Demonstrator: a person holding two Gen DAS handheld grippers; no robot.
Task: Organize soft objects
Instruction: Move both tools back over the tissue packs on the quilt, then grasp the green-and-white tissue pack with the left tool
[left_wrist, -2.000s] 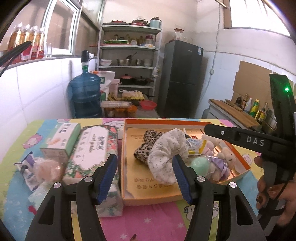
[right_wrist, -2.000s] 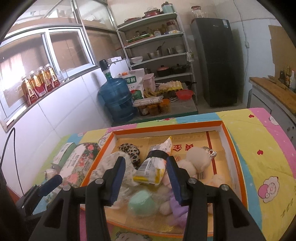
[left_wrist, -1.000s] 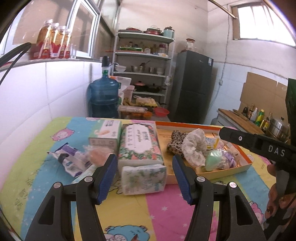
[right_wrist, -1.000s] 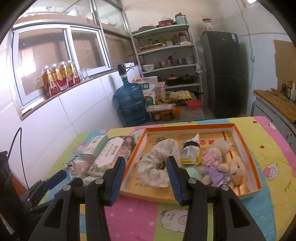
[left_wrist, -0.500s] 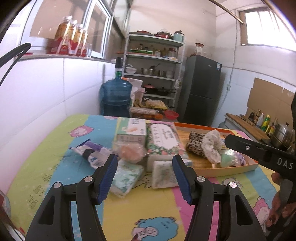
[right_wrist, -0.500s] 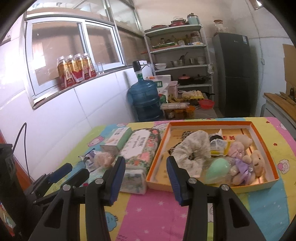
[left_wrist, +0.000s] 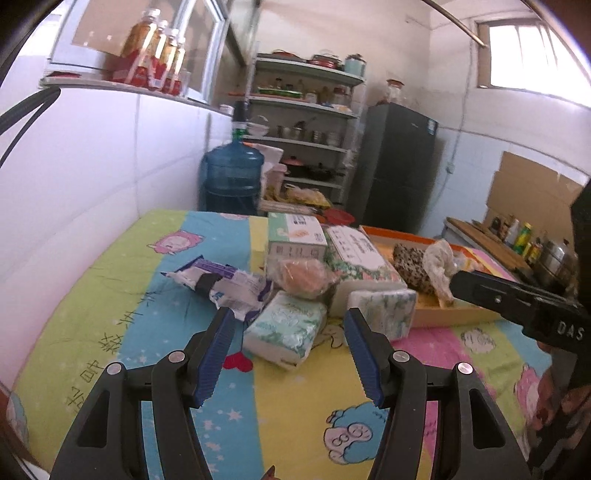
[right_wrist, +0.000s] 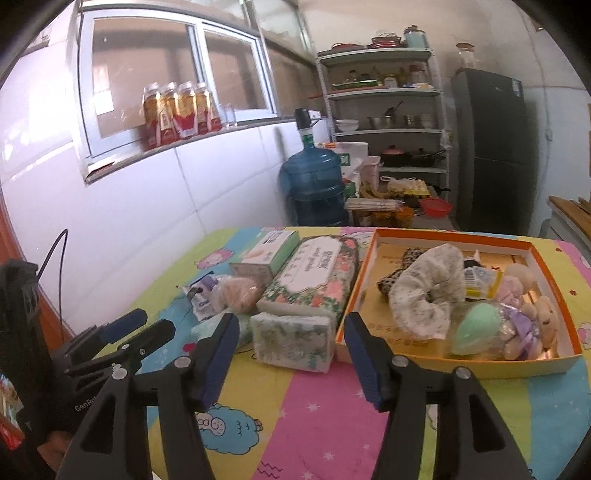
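My left gripper (left_wrist: 289, 314) is open and empty over the cartoon tablecloth, just short of a green tissue pack (left_wrist: 284, 328). A second tissue pack (left_wrist: 384, 310) lies to its right, in front of the floral tissue box (left_wrist: 358, 258). My right gripper (right_wrist: 291, 325) hangs before that second pack (right_wrist: 291, 339); its jaws are opening and nothing is between them. The orange box (right_wrist: 461, 363) on the right holds a white scrunchie (right_wrist: 428, 291), a leopard-print piece (right_wrist: 402, 269), a snack packet (right_wrist: 480, 277), a green egg shape (right_wrist: 472, 328) and small plush toys (right_wrist: 532, 306).
Behind the tissue packs lie a green-and-white carton (left_wrist: 295, 236), a pink item in clear wrap (left_wrist: 301, 275) and a purple-and-white wrapper (left_wrist: 221, 282). A white tiled wall runs along the left. A blue water jug (right_wrist: 312, 184), shelves and a dark fridge stand beyond the table.
The right gripper left the snack packet in the orange box. Both grippers drew back from the box and swung left toward the tissue packs. The right jaws stand slightly wider.
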